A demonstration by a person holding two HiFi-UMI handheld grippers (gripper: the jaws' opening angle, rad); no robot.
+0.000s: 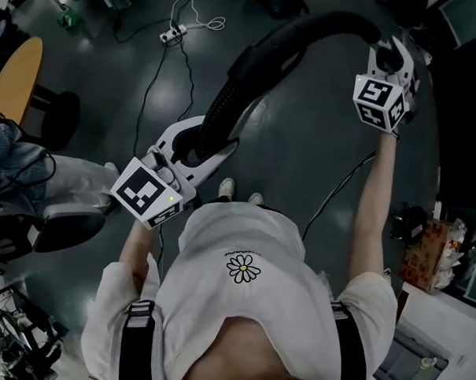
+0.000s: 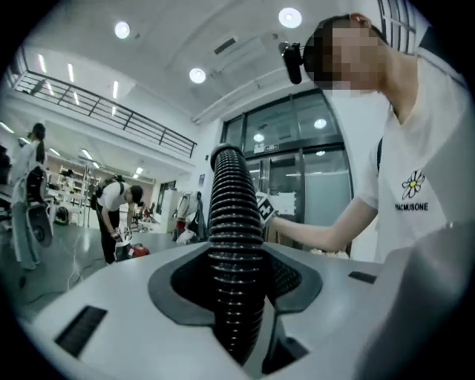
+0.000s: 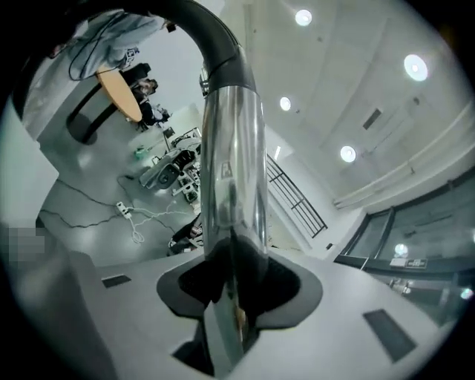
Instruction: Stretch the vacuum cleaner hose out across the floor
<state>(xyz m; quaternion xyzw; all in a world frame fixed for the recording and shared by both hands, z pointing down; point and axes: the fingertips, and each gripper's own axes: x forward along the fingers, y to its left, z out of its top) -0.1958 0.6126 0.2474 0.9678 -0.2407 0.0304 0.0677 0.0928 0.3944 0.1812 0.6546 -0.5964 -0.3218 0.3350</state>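
The vacuum cleaner hose point(image 1: 235, 83) is black and ribbed, and it arches through the air in front of me from one gripper to the other. My left gripper point(image 1: 199, 144) is shut on its ribbed part point(image 2: 234, 245), which rises straight out between the jaws of the left gripper point(image 2: 237, 312). At the other end the hose joins a curved black handle point(image 3: 200, 30) and a chrome tube point(image 3: 231, 185). My right gripper point(image 1: 390, 54) is held up high and is shut on that chrome tube, seen between the jaws of the right gripper point(image 3: 230, 297). The right gripper's marker cube point(image 2: 267, 208) shows behind the hose.
A white power strip point(image 1: 172, 34) with coiled cable lies on the dark floor ahead. A black cable point(image 1: 340, 190) runs past my feet. A round wooden seat point(image 1: 14, 77) and a seated person's legs point(image 1: 19, 164) are at the left, and a cardboard box point(image 1: 428, 253) at the right. A person point(image 2: 119, 215) bends over farther back.
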